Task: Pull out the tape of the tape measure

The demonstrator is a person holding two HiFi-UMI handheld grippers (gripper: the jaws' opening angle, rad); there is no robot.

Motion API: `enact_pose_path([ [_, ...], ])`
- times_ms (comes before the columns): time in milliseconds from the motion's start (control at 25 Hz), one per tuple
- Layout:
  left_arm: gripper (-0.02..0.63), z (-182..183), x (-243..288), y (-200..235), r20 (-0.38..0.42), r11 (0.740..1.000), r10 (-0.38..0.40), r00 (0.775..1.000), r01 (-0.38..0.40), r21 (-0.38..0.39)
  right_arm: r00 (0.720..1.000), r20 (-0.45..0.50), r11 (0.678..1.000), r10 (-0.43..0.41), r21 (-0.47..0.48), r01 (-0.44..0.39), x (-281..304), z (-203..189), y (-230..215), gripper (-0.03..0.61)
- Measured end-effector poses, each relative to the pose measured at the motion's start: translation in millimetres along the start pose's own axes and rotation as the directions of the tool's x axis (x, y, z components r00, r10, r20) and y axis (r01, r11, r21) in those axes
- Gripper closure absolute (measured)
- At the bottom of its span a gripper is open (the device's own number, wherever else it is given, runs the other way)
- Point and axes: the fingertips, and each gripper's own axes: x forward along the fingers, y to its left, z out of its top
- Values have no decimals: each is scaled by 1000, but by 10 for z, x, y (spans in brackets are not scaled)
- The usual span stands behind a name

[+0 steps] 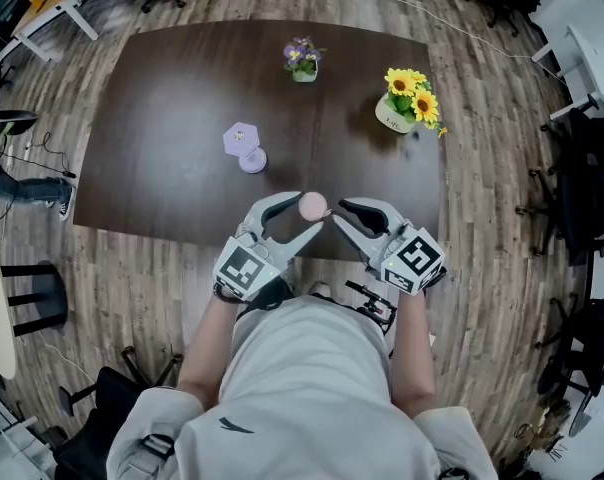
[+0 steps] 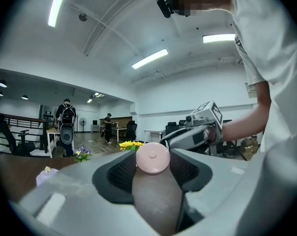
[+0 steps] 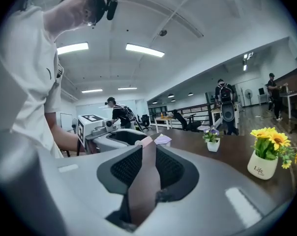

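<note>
A small round pink tape measure [image 1: 312, 206] hangs just above the near edge of the dark table [image 1: 162, 98]. My left gripper [image 1: 309, 212] is shut on it, and its flat pink face [image 2: 152, 159] shows between the black pads [image 2: 120, 173]. No pulled-out tape is visible. My right gripper [image 1: 339, 212] faces it from the right, tips close to the case. Its jaws stand a narrow gap apart [image 3: 148, 156], and I see nothing between them. From that side the case shows as a pink edge [image 3: 145, 141] in the left gripper [image 3: 133, 139].
On the table stand a lilac ornament [image 1: 245, 146], a small pot of purple flowers [image 1: 302, 60] and a pot of sunflowers [image 1: 408, 101]. Office chairs [image 1: 572, 178] and desks ring the table on a wooden floor. People stand far back [image 2: 66, 122].
</note>
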Motion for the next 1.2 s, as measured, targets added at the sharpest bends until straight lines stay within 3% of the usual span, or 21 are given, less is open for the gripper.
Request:
enact_pose_path([
  [120,387,61,-35,-2,24,999,7,1000,-5,-43,997,3,997,76,21,-76,4,26,118,469],
  [400,387,70,-22,-96,14,1000,-13,1000,13,-8,992,22,991,125,36,-125,10,86,193,453],
  [520,387,61,-28,-102,10,999,-24,1000,24,38,991,17,990,136,29,-136,20,75,223,494],
  [720,387,85,-23,-87,12,1000,-6,1000,6,18,988,13,987,157,21,-157,23,69,276,553],
  [1200,386,-16,-216,175,1,994,98,995,-97,-59,996,53,997,66,44,-68,-217,132,43,569],
])
